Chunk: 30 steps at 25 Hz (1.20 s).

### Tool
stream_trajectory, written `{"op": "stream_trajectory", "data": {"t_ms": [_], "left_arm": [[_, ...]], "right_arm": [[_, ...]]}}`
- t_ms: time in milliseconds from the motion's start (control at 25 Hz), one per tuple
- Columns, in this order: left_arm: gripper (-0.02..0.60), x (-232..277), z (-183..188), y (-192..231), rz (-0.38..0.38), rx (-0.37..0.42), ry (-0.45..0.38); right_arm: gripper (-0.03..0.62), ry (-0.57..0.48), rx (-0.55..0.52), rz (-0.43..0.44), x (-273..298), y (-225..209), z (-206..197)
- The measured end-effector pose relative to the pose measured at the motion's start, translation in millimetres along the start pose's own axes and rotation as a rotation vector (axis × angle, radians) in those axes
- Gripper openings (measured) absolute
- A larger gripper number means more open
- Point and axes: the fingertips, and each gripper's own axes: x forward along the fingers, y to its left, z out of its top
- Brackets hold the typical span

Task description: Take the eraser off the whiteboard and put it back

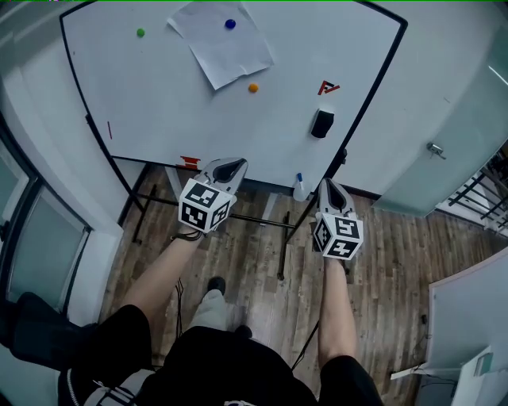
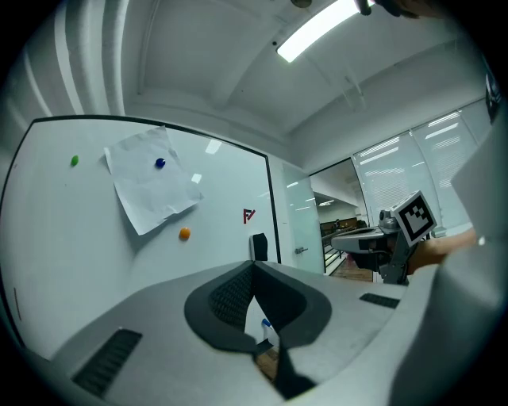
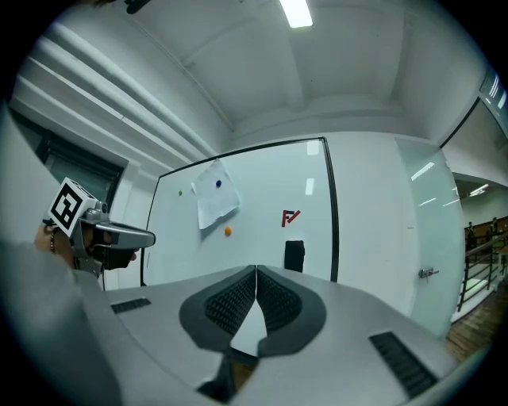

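A black eraser [image 1: 322, 123] clings to the right side of the whiteboard [image 1: 159, 95], under a small red logo [image 1: 328, 87]; it also shows as the eraser [image 2: 259, 247] and eraser [image 3: 294, 255] in the gripper views. My left gripper [image 1: 235, 164] is held level in front of the board's lower edge, jaws shut and empty. My right gripper [image 1: 328, 185] sits below the eraser, a short way off the board, jaws shut with nothing between them. Both point at the board.
A sheet of paper [image 1: 222, 40] is pinned by a blue magnet [image 1: 230, 24]; green [image 1: 140, 32] and orange [image 1: 253, 88] magnets dot the board. A spray bottle [image 1: 300, 187] stands at the board's foot. A glass door with a handle [image 1: 436, 148] is to the right.
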Motion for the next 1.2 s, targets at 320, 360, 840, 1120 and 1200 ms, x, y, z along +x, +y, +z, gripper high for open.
{"op": "stream_trajectory", "data": {"t_ms": [320, 360, 840, 1120, 1200], "left_arm": [[0.02, 83, 7, 59, -0.088, 0.015, -0.021], [0.02, 91, 7, 65, -0.096, 0.017, -0.022], [0.02, 153, -10, 112, -0.174, 0.013, -0.001], [0.02, 172, -17, 132, -0.203, 0.029, 0.012], [0.02, 175, -17, 136, -0.207, 0.032, 0.013]], "right_arm": [[0.026, -0.018, 0.012, -0.097, 101, -32, 13], [0.028, -0.016, 0.018, -0.107, 113, -36, 13], [0.267, 0.083, 0.048, -0.249, 215, -84, -21], [0.273, 0.109, 0.062, -0.301, 250, -100, -30], [0.273, 0.113, 0.066, -0.317, 257, -104, -31]]}}
